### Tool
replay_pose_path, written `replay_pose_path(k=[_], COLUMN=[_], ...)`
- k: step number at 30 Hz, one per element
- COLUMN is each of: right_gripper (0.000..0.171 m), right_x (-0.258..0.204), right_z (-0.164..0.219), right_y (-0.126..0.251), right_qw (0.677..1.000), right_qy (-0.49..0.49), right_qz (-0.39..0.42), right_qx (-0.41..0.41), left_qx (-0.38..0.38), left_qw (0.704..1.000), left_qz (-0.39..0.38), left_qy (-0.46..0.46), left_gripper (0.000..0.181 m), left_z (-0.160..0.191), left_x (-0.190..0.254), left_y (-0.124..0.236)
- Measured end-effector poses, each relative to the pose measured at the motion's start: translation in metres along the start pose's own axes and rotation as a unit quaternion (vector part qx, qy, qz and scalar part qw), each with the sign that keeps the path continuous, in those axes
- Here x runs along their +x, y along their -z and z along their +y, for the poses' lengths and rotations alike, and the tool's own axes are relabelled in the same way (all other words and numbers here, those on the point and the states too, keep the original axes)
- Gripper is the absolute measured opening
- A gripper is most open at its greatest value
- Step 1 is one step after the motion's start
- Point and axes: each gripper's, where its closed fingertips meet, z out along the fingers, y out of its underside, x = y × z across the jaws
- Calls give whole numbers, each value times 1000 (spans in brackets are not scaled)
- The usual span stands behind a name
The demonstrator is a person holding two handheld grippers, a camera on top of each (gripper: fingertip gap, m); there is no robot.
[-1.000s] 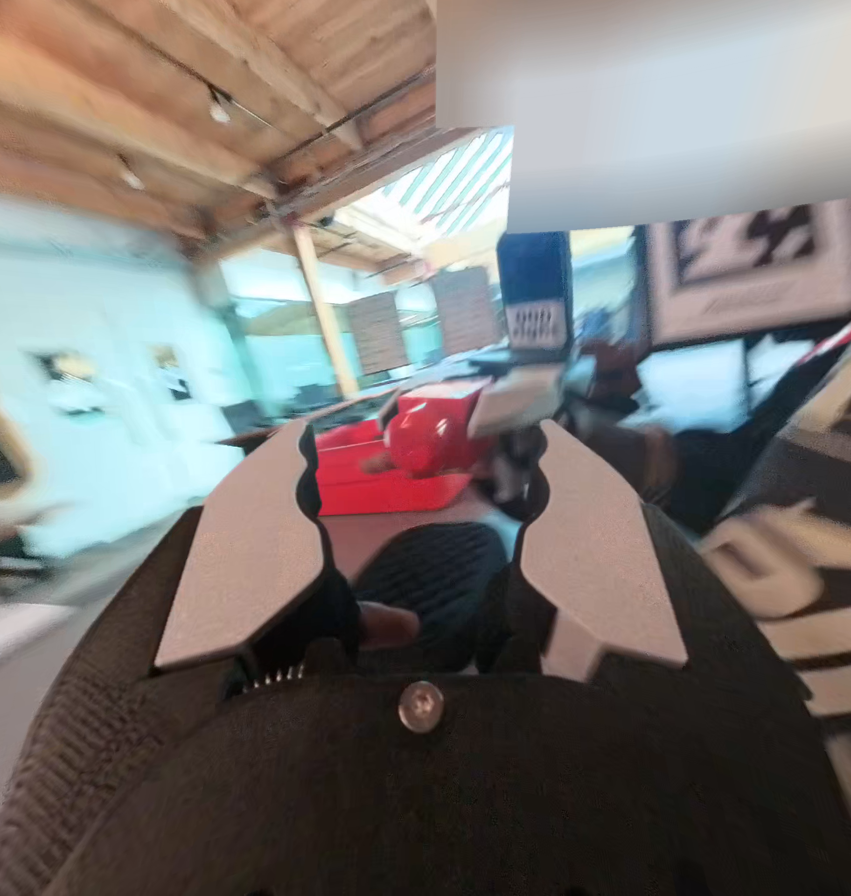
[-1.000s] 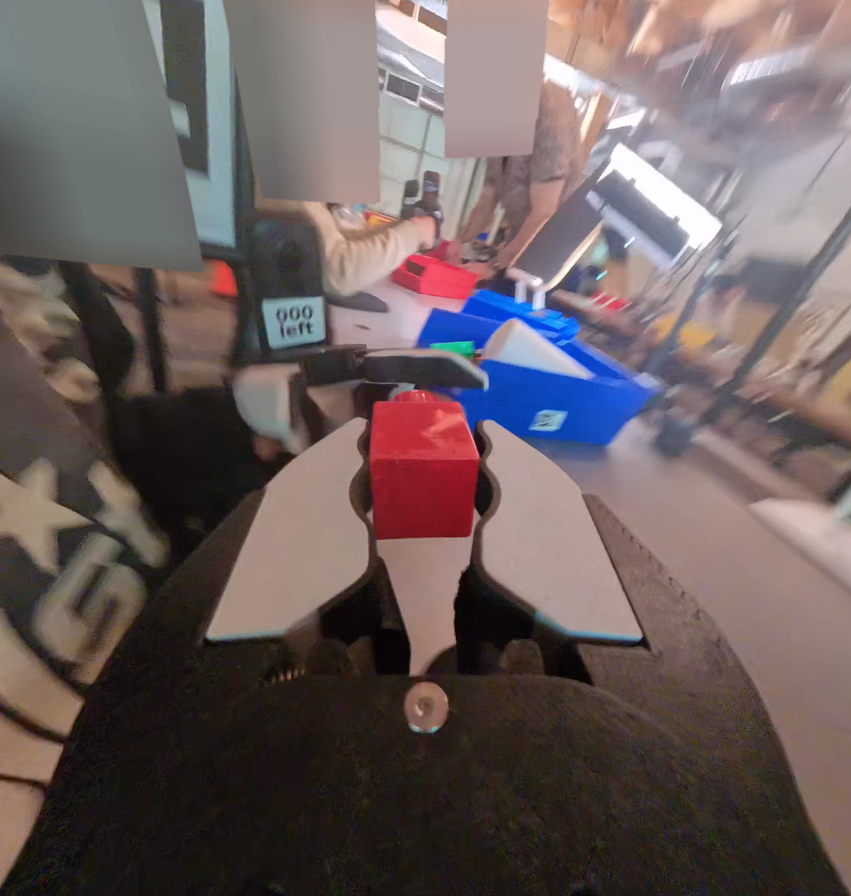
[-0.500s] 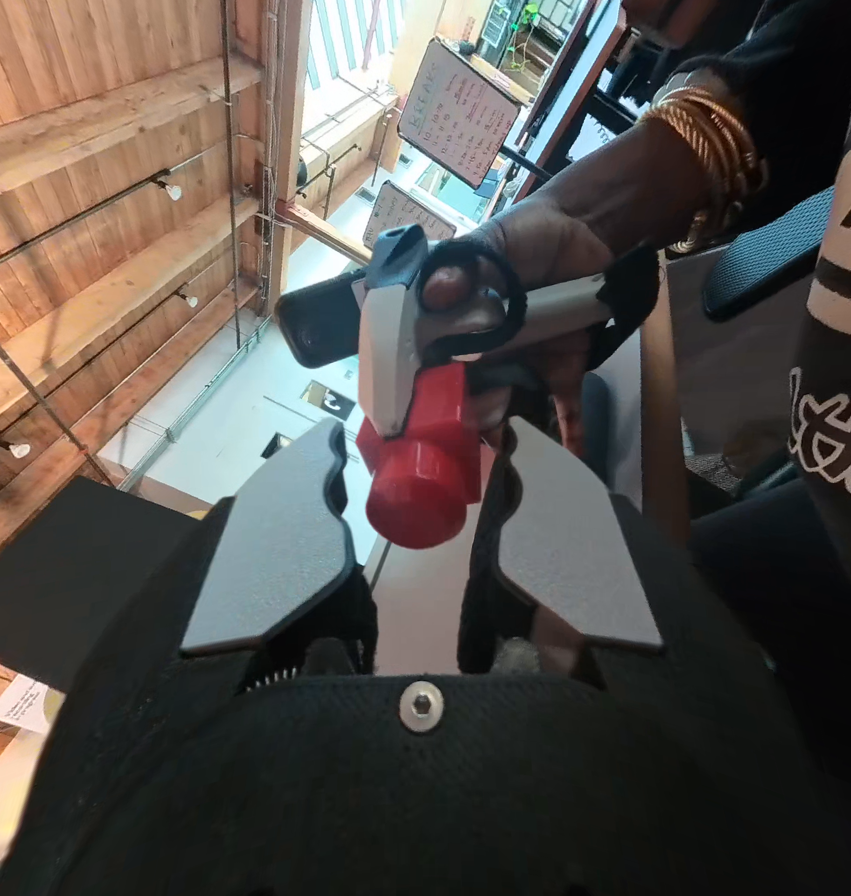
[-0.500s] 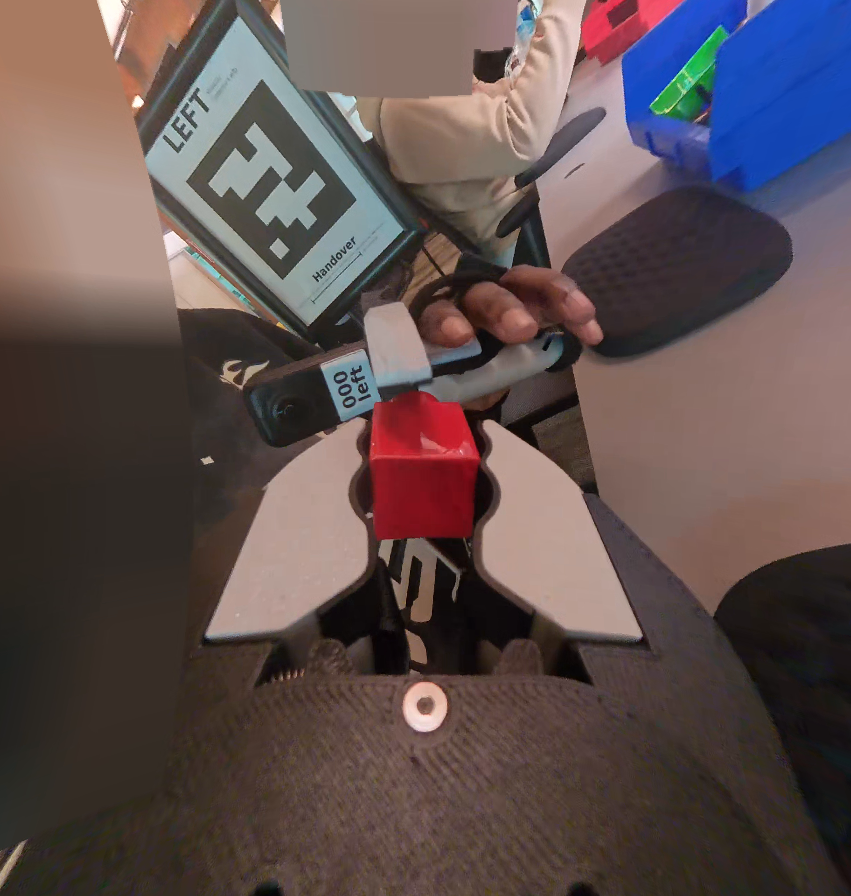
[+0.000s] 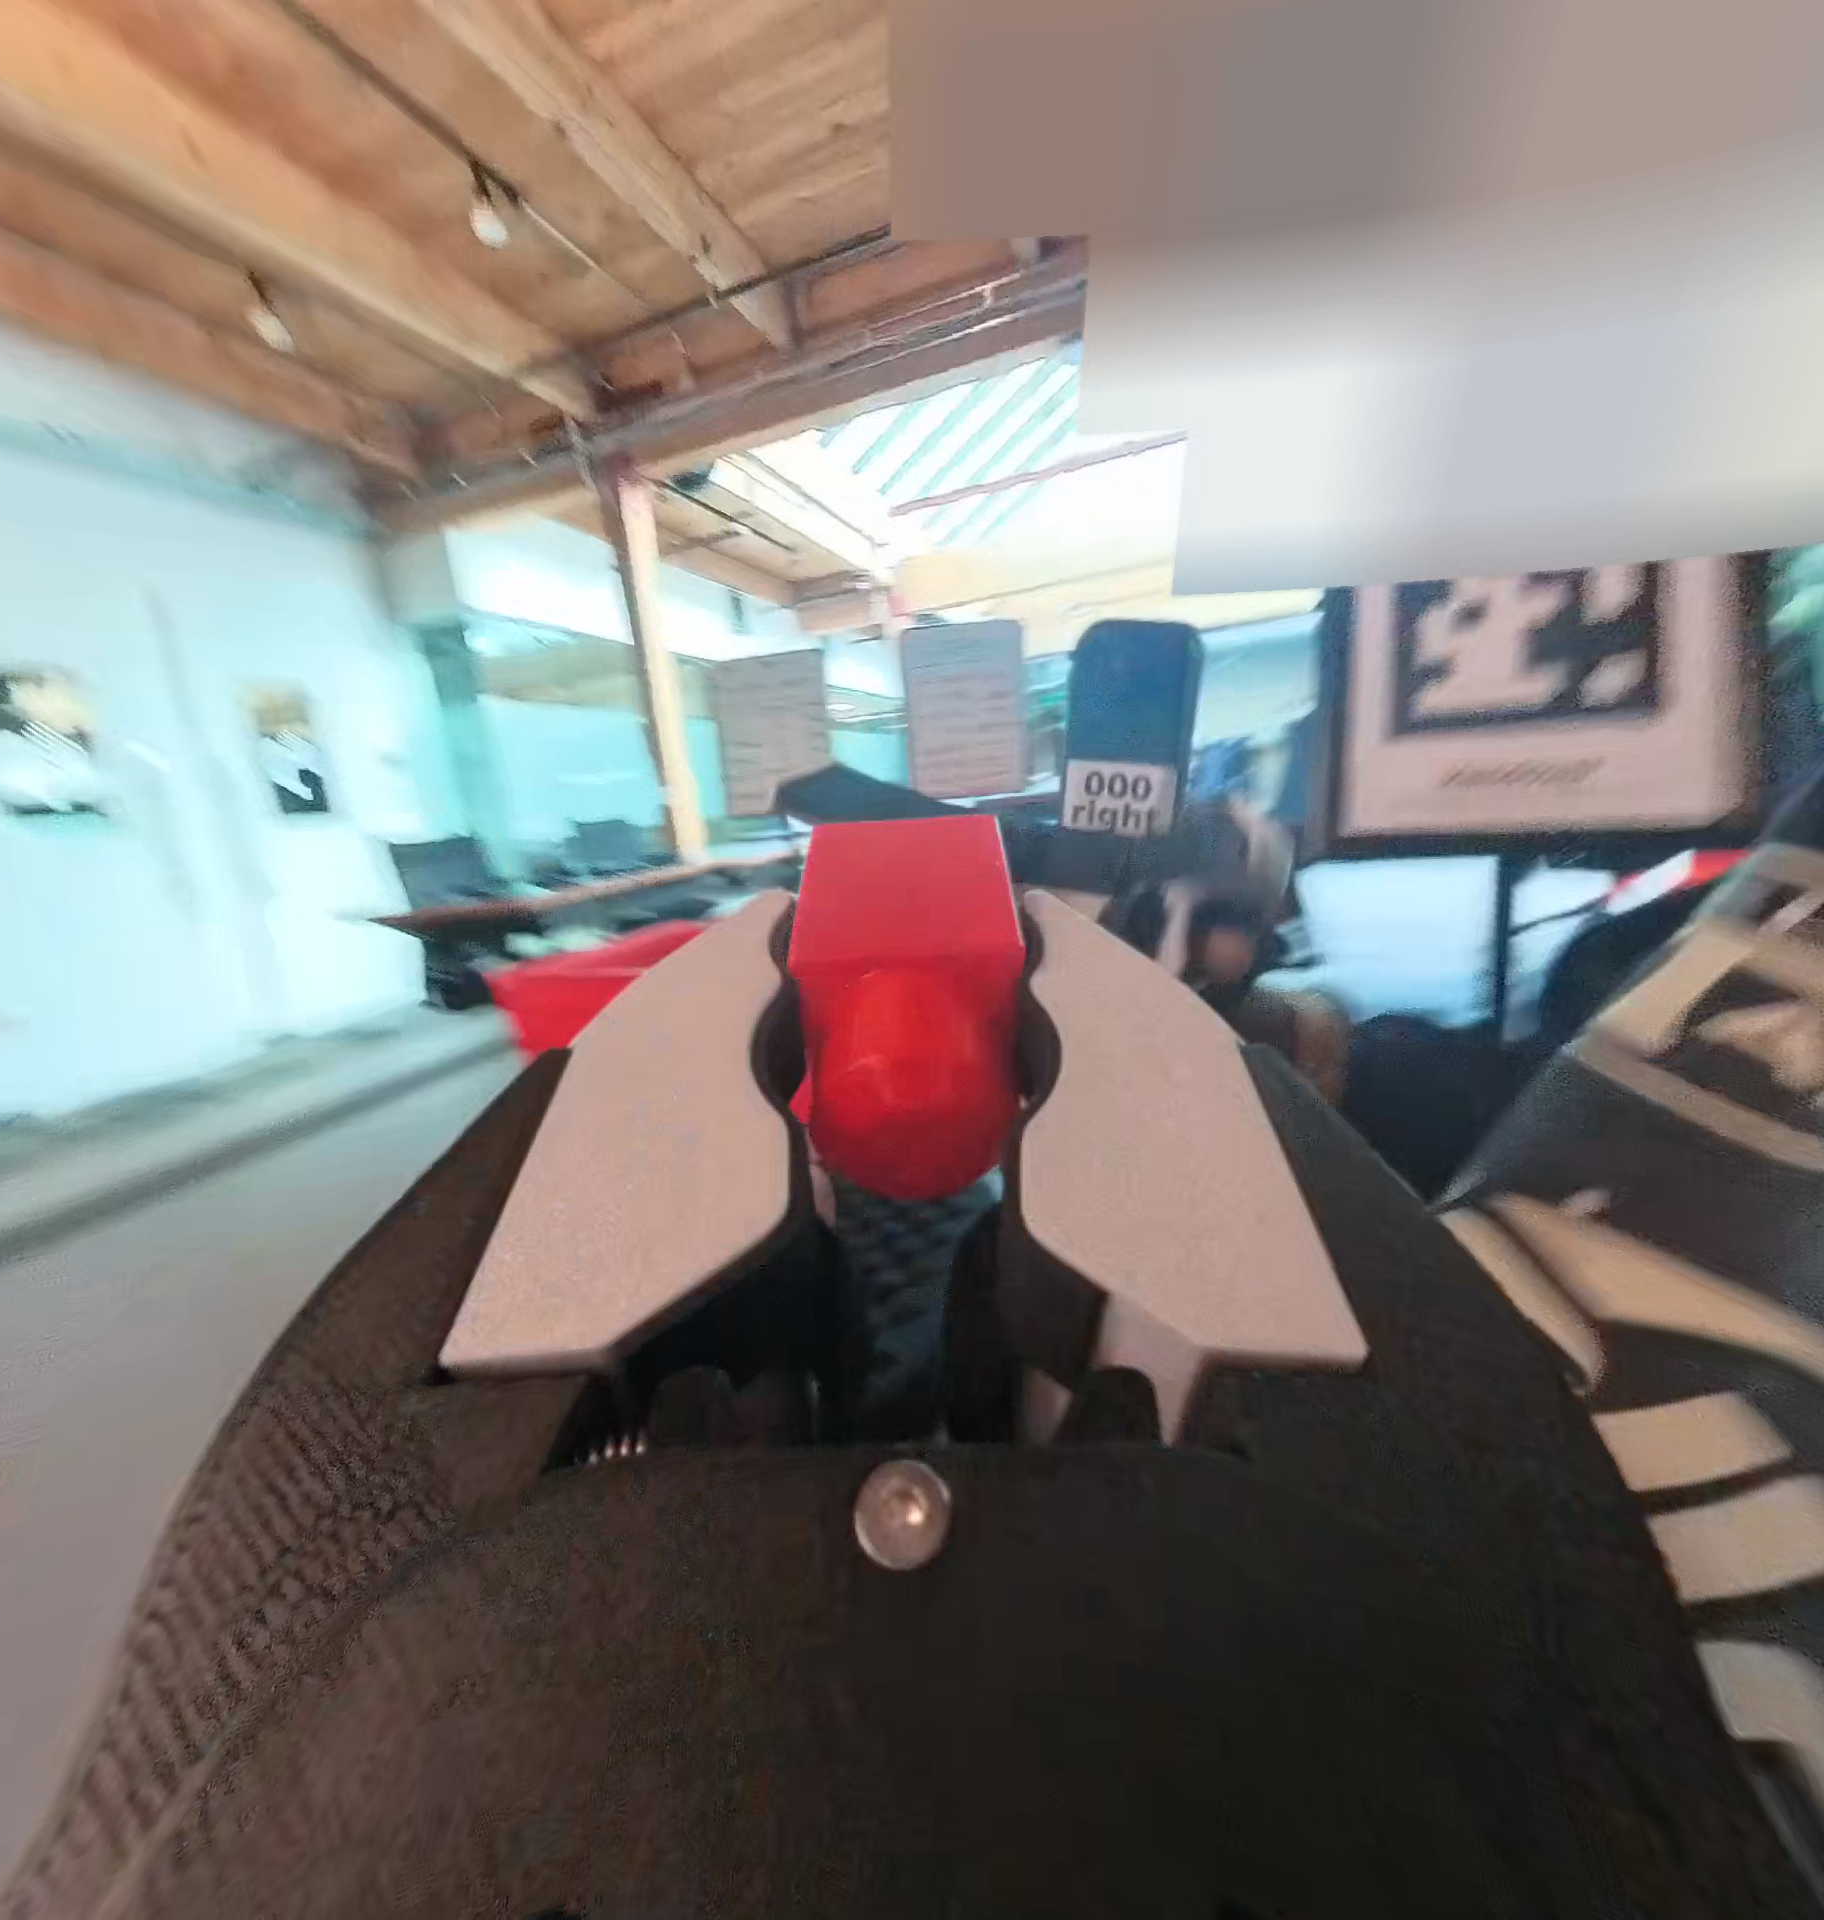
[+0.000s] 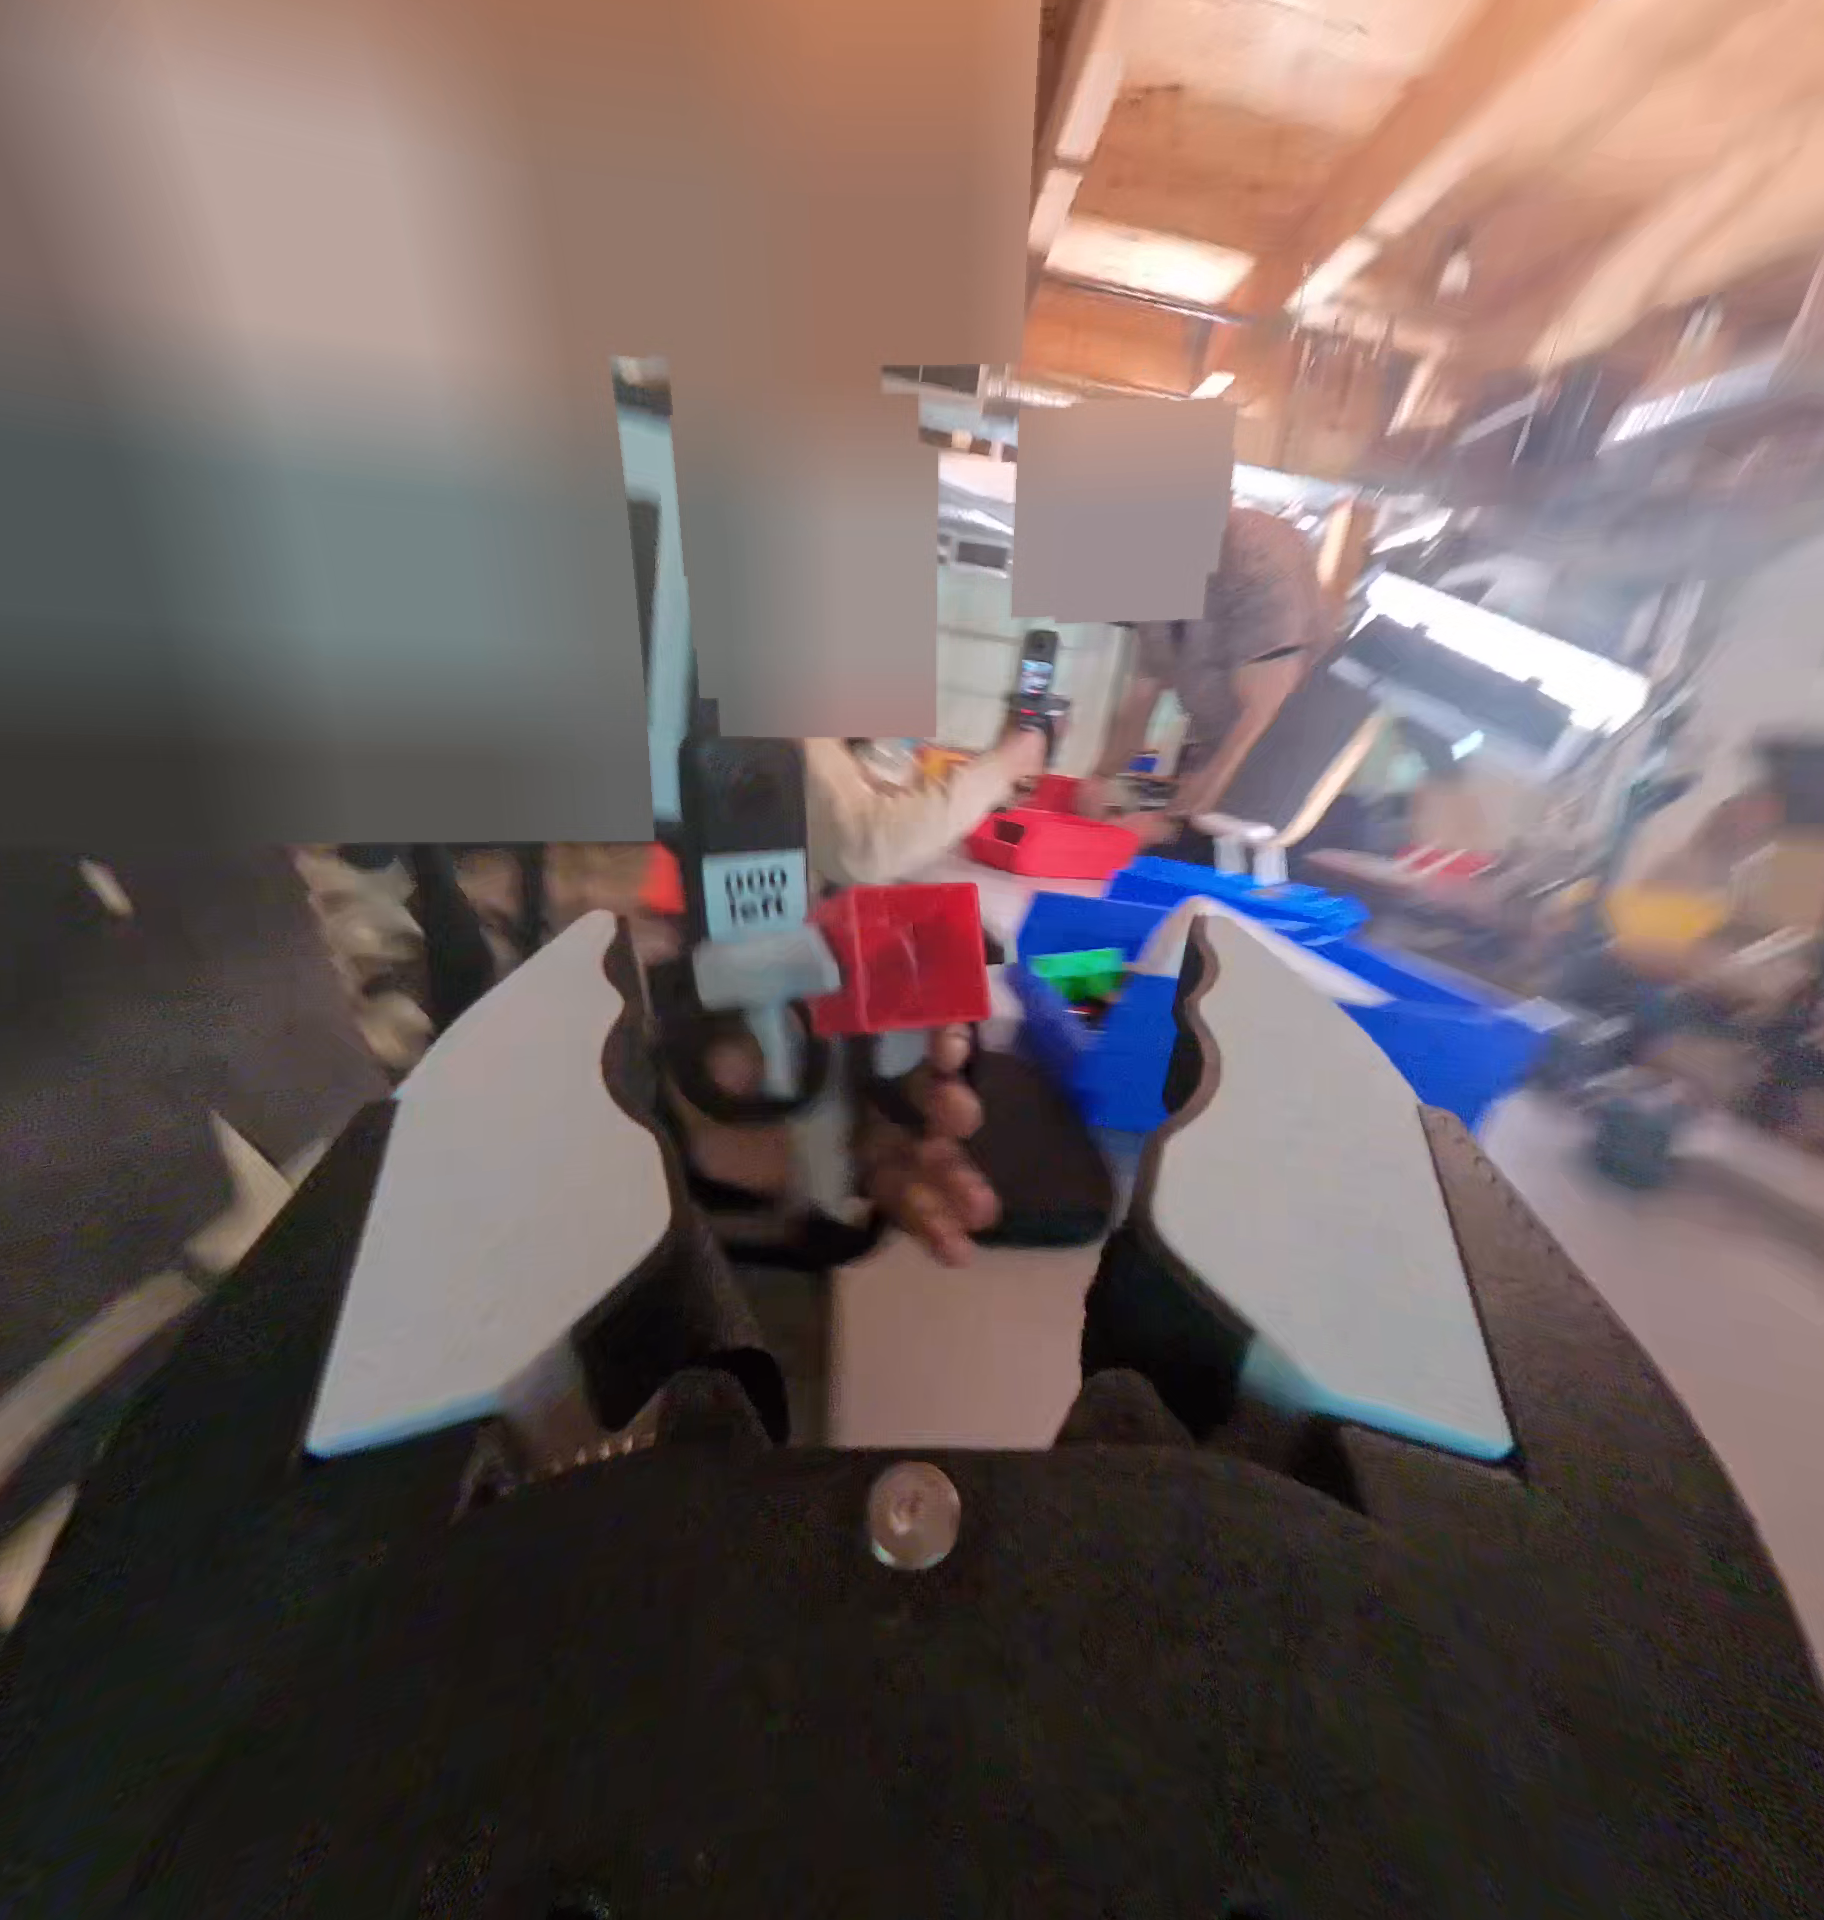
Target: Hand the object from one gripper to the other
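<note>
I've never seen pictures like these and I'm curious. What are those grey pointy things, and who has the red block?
The grey pointy things are fingers of two hand-held grabbers; a person squeezes one in each hand. Each grabber has a camera that looks along its fingers, so each picture is one grabber's own view. The left gripper is pinched shut on the red block. The right gripper is open and empty, and it sees the block held farther off. Behind it, a blue bin sits on a table.
</note>
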Motion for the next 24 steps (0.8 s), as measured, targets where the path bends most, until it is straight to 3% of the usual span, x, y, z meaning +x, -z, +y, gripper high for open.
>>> replay_pose_path(k=[1, 4, 6, 10, 13, 15, 19, 24], right_gripper=[102, 103, 98, 86, 65, 48, 40, 39], right_x=[-1, -12, -17, -20, -26, -27, -21, 2], right_z=[5, 23, 34, 54, 59, 63, 59, 40], right_y=[1, 0, -4, -10, -12, -12, -12, -5], right_qw=[996, 957, 927, 880, 873, 867, 881, 938], right_qy=[81, 275, 358, 449, 462, 470, 443, 308], right_qz=[8, 2, 1, -6, -15, -20, -3, 57], right_qx=[-24, -86, -110, -154, -156, -165, -168, -150], left_qx=[-1, -31, -46, -96, -119, -104, -56, 83], left_qw=[997, 964, 939, 913, 903, 903, 922, 985], left_qz=[23, 91, 134, 176, 193, 190, 162, 67], left_qy=[68, 249, 312, 355, 364, 372, 347, 136], left_gripper=[36, 36, 36, 37, 37, 37, 44, 74], left_z=[2, 15, 21, 37, 44, 41, 31, -10], left_x=[1, 11, 21, 40, 50, 47, 34, 8], left_y=[0, -2, -4, -8, -10, -11, -12, -1])
